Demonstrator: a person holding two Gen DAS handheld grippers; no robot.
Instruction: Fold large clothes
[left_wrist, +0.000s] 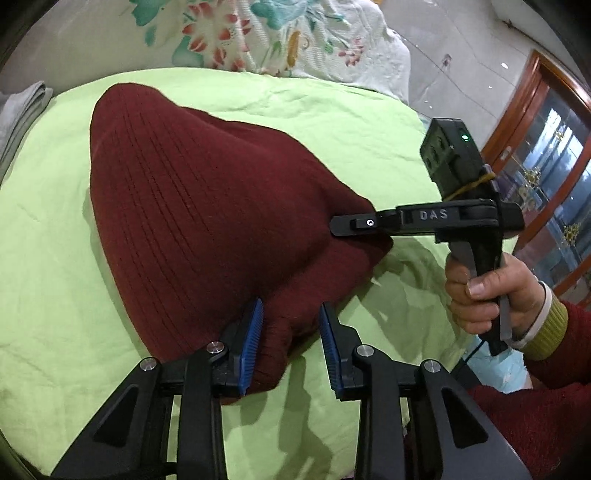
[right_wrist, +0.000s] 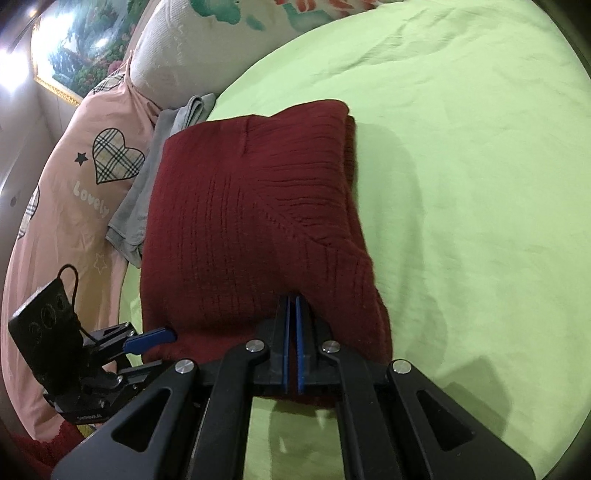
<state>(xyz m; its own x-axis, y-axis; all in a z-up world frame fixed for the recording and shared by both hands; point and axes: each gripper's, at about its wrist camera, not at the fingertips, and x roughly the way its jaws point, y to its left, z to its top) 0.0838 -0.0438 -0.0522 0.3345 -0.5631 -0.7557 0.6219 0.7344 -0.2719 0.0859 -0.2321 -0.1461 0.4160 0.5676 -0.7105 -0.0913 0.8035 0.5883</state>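
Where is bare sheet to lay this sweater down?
Bare green sheet lies open right of the maroon sweater that the right claw pinches. Left is crowded: gray cloth, pink pillow, open left claw.

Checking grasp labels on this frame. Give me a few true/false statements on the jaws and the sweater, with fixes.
1. The right gripper is shut on the sweater. True.
2. The left gripper is shut. False: its jaws stand apart, with sweater cloth between them.
3. The sweater lies on a green sheet. True.
4. The sweater is spread flat with sleeves out. False: it is folded into a compact block.
5. A grey cloth lies beside the sweater. True.
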